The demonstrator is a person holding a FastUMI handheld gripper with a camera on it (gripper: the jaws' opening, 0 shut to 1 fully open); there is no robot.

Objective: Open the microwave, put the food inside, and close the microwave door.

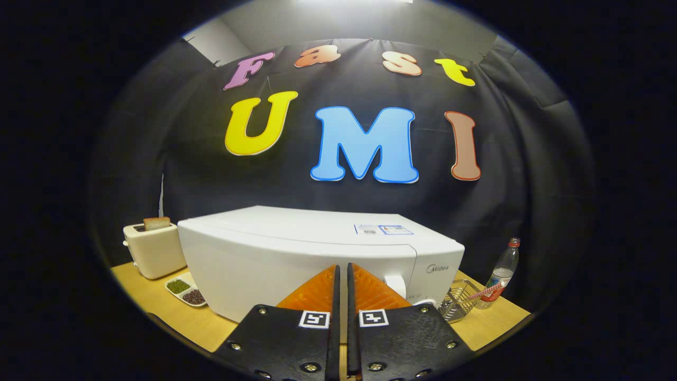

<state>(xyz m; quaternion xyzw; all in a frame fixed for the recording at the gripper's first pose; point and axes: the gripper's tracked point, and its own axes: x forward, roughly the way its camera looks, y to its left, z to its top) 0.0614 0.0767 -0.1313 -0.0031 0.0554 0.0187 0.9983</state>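
Note:
A white microwave point(296, 254) stands on the wooden table point(164, 312), its door closed. Its control panel with round knobs point(395, 284) is on the right side. My gripper point(342, 270) is just in front of the door, near the seam between door and panel. The two fingers are pressed together with only a thin slit between them and nothing held. No food item is between the fingers; a small white dish point(186, 291) with green and dark contents lies on the table left of the microwave.
A cream toaster point(153, 251) with a slice of bread point(156, 223) in its slot stands left of the microwave. To the right are a wire basket point(459, 301) holding a red-striped stick and a clear plastic bottle point(501, 275) with a red cap.

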